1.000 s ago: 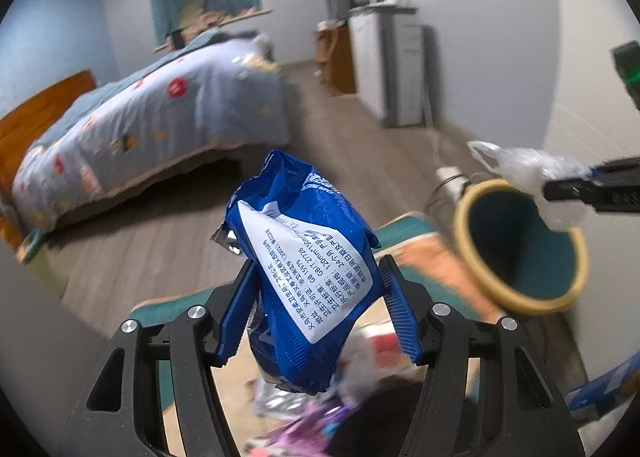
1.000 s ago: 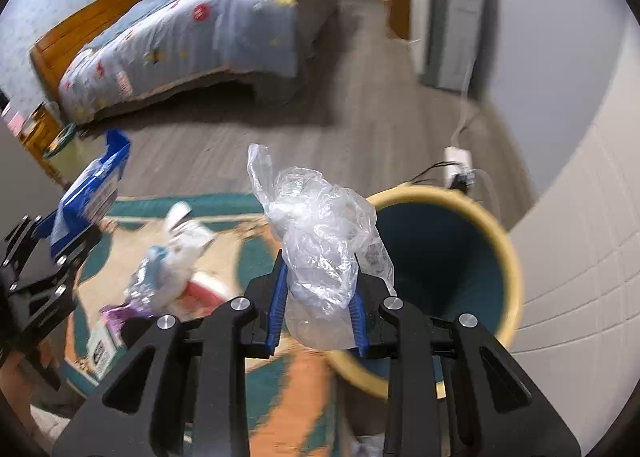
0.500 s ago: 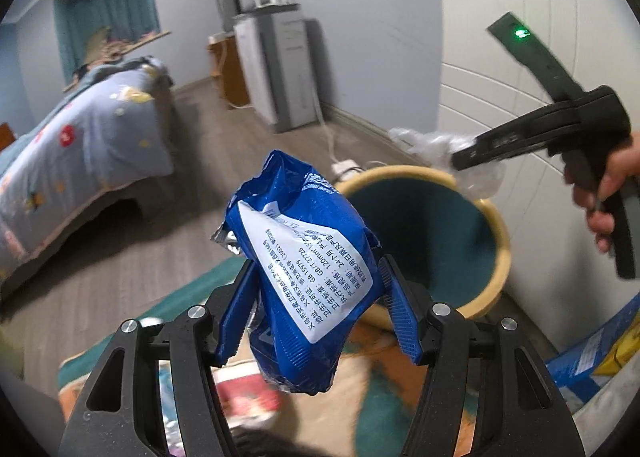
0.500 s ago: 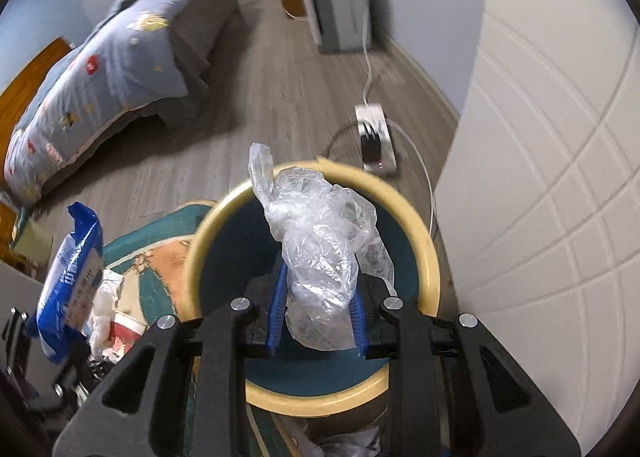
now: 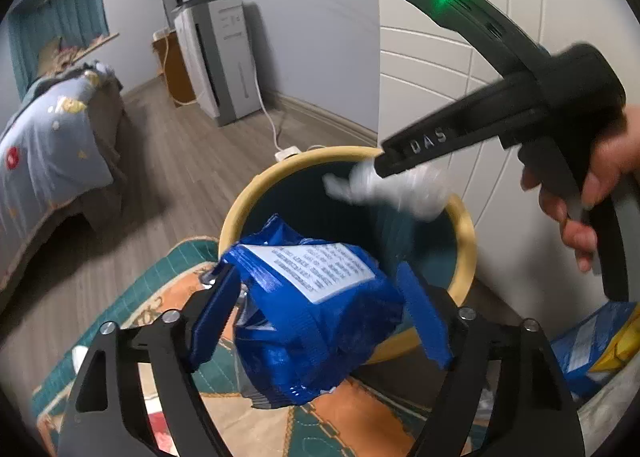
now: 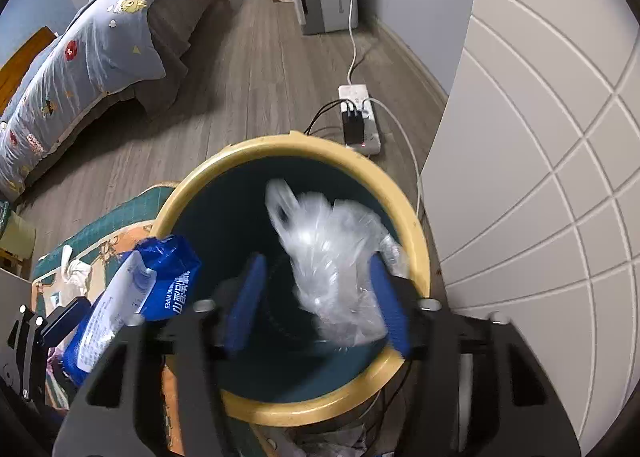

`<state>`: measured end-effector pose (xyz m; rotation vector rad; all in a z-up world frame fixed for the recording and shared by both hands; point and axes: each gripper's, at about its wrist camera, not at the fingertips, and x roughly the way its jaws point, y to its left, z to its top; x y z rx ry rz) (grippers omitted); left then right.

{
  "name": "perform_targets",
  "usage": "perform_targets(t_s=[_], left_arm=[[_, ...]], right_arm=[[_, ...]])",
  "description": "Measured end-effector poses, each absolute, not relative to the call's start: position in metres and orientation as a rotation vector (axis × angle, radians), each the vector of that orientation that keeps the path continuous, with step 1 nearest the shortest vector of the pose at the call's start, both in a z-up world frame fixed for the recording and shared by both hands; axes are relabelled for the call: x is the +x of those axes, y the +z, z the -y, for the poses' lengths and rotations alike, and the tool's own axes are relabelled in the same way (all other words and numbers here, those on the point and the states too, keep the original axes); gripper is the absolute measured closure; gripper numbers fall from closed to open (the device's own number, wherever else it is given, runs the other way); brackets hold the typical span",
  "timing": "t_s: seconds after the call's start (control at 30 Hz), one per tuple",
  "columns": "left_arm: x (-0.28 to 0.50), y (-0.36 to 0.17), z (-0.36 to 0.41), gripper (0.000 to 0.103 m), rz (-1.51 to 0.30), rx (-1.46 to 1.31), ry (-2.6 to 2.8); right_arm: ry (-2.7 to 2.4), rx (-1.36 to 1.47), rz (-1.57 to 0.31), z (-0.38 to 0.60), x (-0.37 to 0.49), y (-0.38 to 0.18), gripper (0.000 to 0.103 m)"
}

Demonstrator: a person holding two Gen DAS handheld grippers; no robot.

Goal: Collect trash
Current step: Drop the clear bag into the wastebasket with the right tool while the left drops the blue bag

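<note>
Left claw (image 5: 320, 321): jaws opening, blue wipes pack (image 5: 316, 309) between them, tipped over the near-left rim of the bin (image 5: 240, 213). Right pad looks clear of the pack; left pad may touch it, hard to tell. So not a grip any more. Right claw (image 6: 316, 297): jaws opening too, clear plastic bag (image 6: 332, 257) between them, blurred, leaning on the right pad, left pad well apart from it. The bag hangs over the bin mouth, inside the yellow rim. A hand (image 5: 592, 193) holds the right claw's handle.

Handling: the pack is soft, crinkly and light, probably near empty, with slick film; take it across the middle of the body, not by a flap. The bag is feather-light, limp and springy, and may cling to a pad instead of dropping; pinch it at the bunched centre.

Outward: rug (image 5: 168, 281) under the bin's near-left side, more litter on it, power strip (image 6: 360, 117) on the floor beyond the bin, bed (image 6: 92, 45) far left, white panelled wall on the right.

Versus a second ago: both claws were clamped shut on their items, the pack standing upright, the bin further right and away. Now both sit at the bin, and the pack is tilted flat.
</note>
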<state>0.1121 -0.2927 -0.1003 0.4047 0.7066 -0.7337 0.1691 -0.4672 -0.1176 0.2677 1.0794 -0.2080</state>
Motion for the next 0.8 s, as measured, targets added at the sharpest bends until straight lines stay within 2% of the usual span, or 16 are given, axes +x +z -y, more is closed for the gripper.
perform_targets(t_s=[0.03,0.1,0.13,0.23,0.57,0.8], left_arm=[[0.112,-0.101,0.292,0.015,-0.704,0.407,-0.732],[0.113,-0.101,0.288,0.012,-0.704,0.389,-0.717],[0.114,-0.099,0.284,0.01,-0.705,0.373,-0.712],[0.119,-0.096,0.277,0.007,-0.714,0.338,-0.686],[0.122,-0.066,0.239,0.006,-0.699,0.259,-0.599],[0.121,-0.029,0.188,0.006,-0.676,0.189,-0.511]], right_arm=[[-0.213,0.273,-1.081,0.468,0.169,-0.118,0.042],[-0.22,0.286,-1.078,0.469,0.168,-0.118,0.025],[-0.22,0.291,-1.074,0.47,0.168,-0.118,0.02],[-0.237,0.282,-1.067,0.469,0.167,-0.115,0.015],[-0.232,0.238,-1.044,0.451,0.166,-0.094,0.006],[-0.201,0.124,-1.036,0.418,0.166,-0.079,0.006]])
